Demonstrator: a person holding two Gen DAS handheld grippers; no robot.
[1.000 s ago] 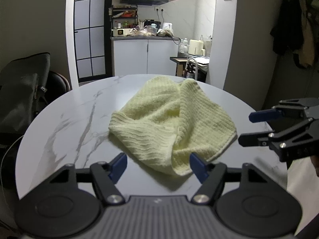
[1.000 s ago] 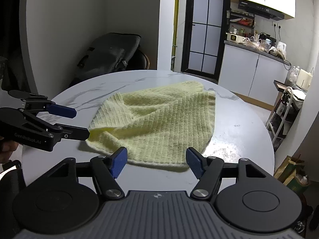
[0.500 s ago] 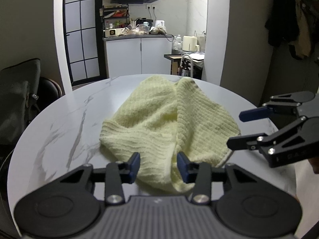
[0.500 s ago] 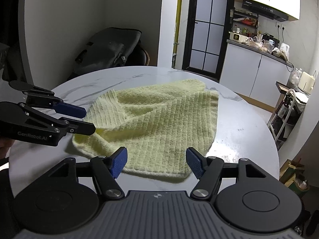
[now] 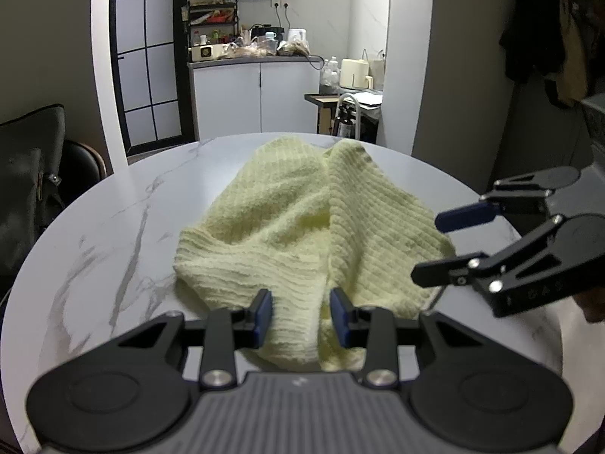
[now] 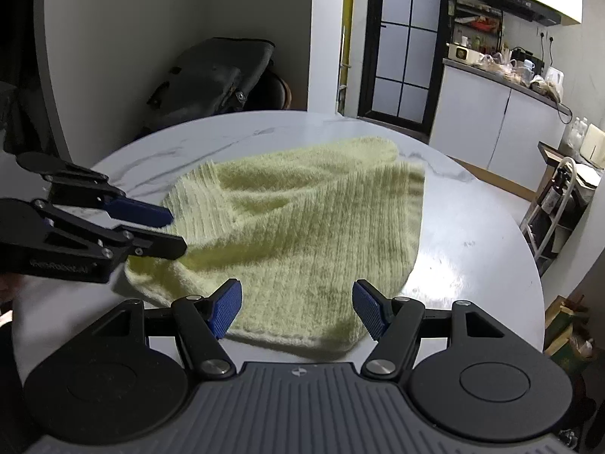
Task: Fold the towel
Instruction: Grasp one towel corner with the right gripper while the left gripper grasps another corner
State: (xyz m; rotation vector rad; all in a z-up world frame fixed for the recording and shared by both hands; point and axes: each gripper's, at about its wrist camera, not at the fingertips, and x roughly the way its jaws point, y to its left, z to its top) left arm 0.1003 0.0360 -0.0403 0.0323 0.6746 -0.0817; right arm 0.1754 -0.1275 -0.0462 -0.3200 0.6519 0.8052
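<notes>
Since a sec ago the left gripper (image 5: 300, 316) has narrowed round a ridge of the towel (image 5: 302, 227) rumpled mid-table (image 5: 94, 265), prob. not yet pinching, while the right gripper (image 6: 297, 308) gapes empty over its near edge: grasp step, next clamp both corners.

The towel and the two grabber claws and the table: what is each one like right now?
towel: rumpled, lying unfolded on the table, nothing lifted.
left gripper: jaws partly open, near edge of the towel between its pads, not pinched.
right gripper: jaws wide open, empty, at the towel's near edge.
table: round, marble-patterned, bare beside the towel.
</notes>
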